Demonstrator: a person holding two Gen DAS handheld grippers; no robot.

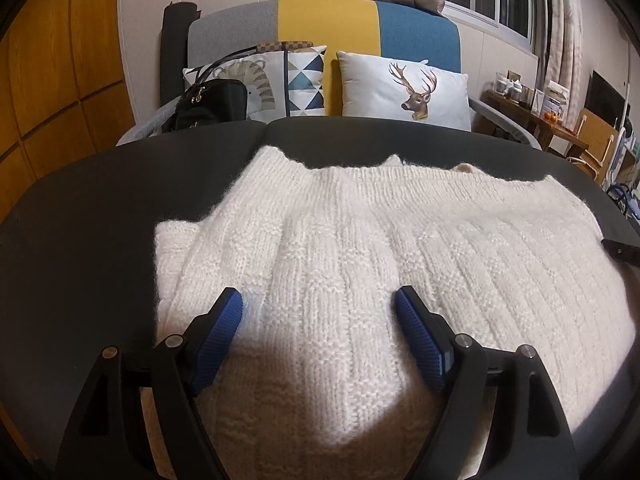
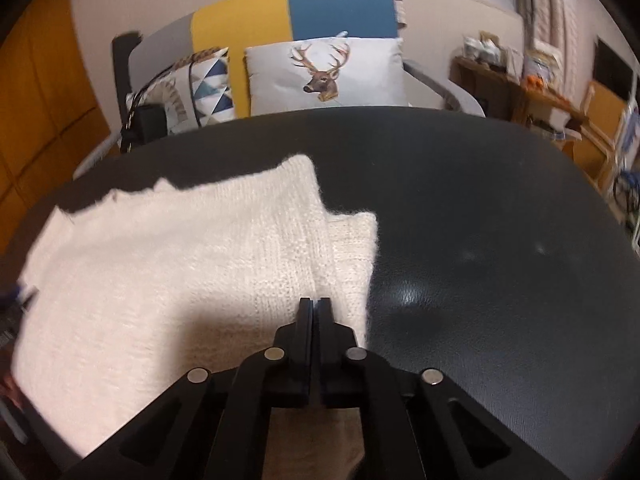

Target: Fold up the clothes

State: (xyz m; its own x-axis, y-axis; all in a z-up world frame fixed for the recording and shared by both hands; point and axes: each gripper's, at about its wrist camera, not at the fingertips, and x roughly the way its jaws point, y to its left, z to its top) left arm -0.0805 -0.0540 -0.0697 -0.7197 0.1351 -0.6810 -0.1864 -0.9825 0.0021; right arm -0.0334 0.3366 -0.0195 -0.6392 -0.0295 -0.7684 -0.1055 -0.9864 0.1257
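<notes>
Across the dark table [image 1: 80, 208], the white sweater [image 1: 360, 248] lies sideways; left gripper [image 1: 319, 304] wide, right gripper [image 2: 315, 300] pinching its edge.

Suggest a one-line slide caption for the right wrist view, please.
Right gripper shut at the right edge of a white sweater lying on a dark table.

Bare table [image 2: 480, 208] is lying open right of the sweater [image 2: 180, 260]; cushions [image 1: 404, 92] and a bag [image 1: 212, 104] are crowding the far edge.
</notes>
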